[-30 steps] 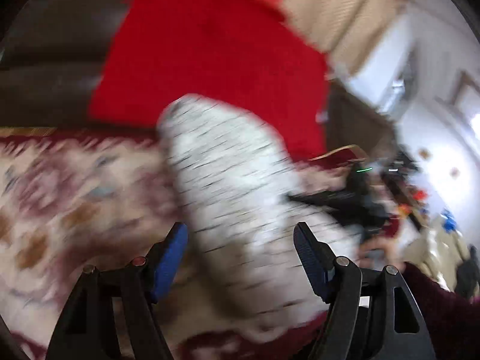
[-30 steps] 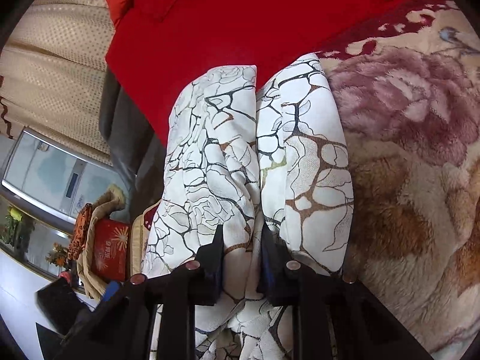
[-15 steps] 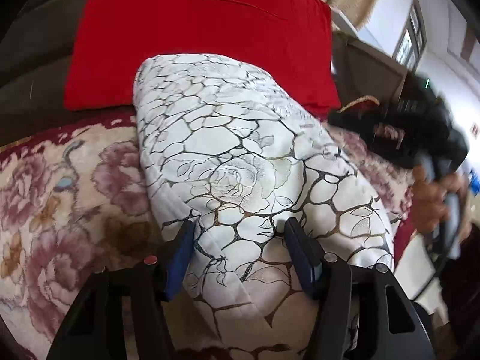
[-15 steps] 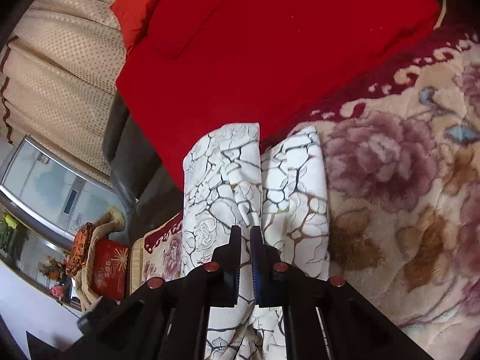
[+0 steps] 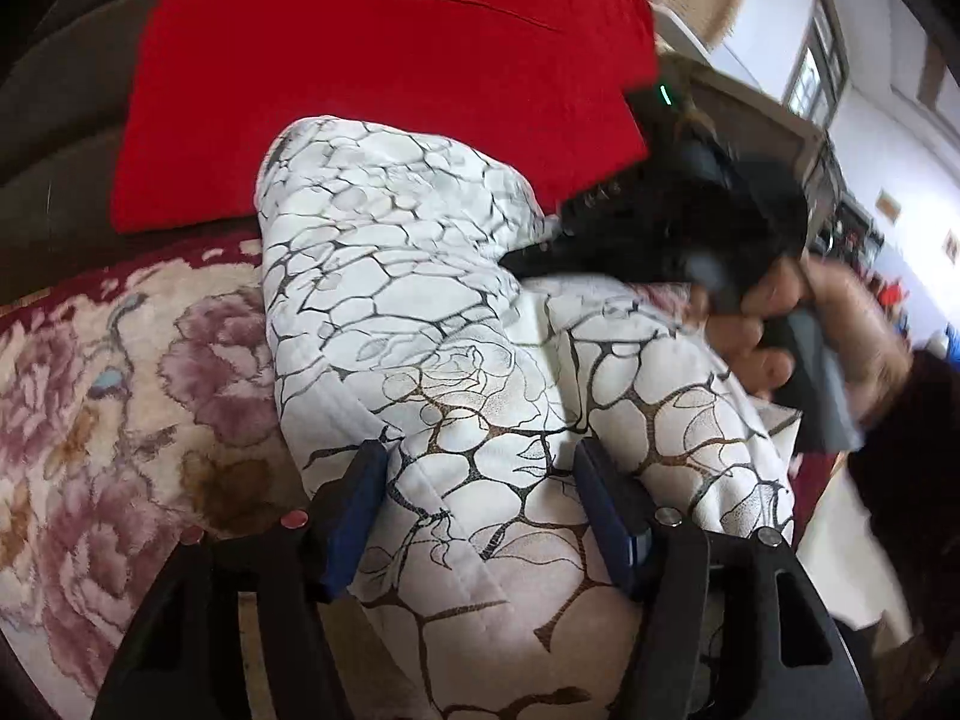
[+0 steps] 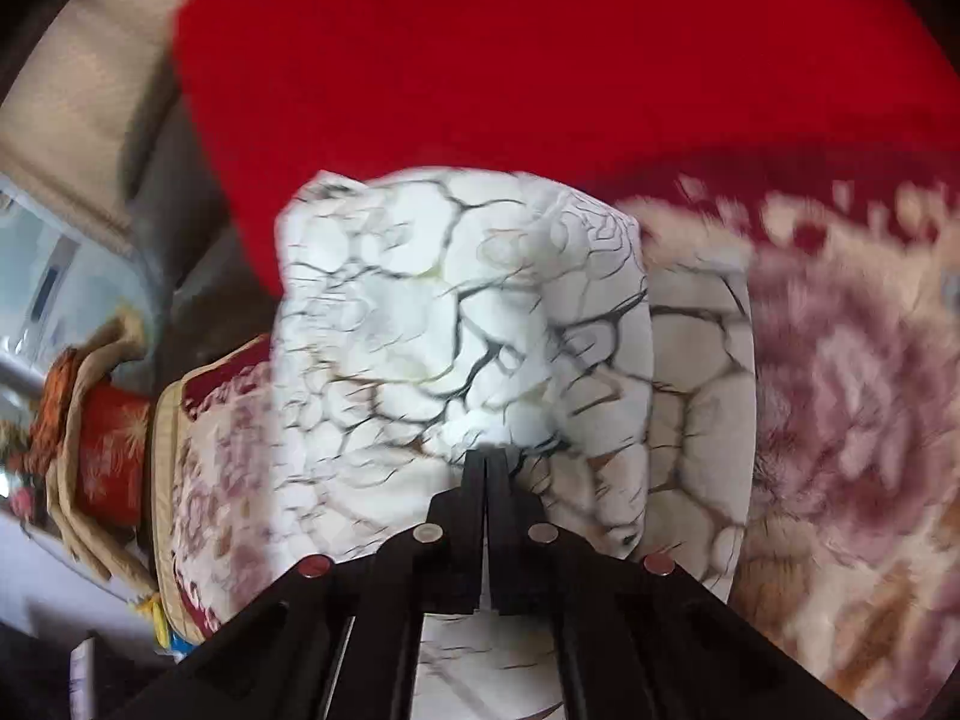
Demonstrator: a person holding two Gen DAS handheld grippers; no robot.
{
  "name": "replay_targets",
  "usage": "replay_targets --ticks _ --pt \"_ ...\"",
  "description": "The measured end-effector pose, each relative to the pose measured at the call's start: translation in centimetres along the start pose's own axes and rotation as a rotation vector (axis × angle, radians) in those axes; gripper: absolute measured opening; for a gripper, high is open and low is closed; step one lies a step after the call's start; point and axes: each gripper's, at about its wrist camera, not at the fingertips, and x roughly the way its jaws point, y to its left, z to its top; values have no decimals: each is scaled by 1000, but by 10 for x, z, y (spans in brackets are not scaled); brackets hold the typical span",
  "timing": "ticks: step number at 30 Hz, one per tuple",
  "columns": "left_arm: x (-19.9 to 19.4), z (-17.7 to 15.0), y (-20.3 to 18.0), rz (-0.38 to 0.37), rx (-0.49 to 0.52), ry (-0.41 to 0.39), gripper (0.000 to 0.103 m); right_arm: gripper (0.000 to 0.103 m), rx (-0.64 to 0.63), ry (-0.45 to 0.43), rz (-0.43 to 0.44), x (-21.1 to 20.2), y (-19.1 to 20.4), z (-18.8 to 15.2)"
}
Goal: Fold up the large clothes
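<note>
A white padded garment [image 5: 420, 324] with a dark crackle and rose print lies folded lengthwise on a floral blanket [image 5: 108, 396]. My left gripper [image 5: 480, 480] is open, its blue-padded fingers [image 5: 354, 504] straddling the garment's near end. My right gripper [image 6: 487, 456] is shut on a fold of the garment [image 6: 456, 312] and holds it raised over the lower layer [image 6: 702, 396]. In the left wrist view the right gripper [image 5: 672, 222] and the hand holding it show blurred at the right.
A big red cushion [image 5: 384, 72] leans on the dark sofa back [image 5: 54, 138] behind the garment. The floral blanket [image 6: 852, 396] covers the seat. At the left of the right wrist view are a small red cushion [image 6: 111, 444] and glass-fronted furniture [image 6: 54, 276].
My right gripper has closed fully on the fabric and swung a fold up and across. My left gripper has dropped onto the garment's near end and stayed open.
</note>
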Motion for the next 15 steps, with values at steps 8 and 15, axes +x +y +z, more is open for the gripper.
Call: replay_targets --ticks 8,15 --pt "-43 4 36 7 -91 -64 67 7 -4 -80 75 -71 22 -24" --pt "-51 -4 39 49 -69 -50 67 8 -247 -50 120 -119 90 -84"
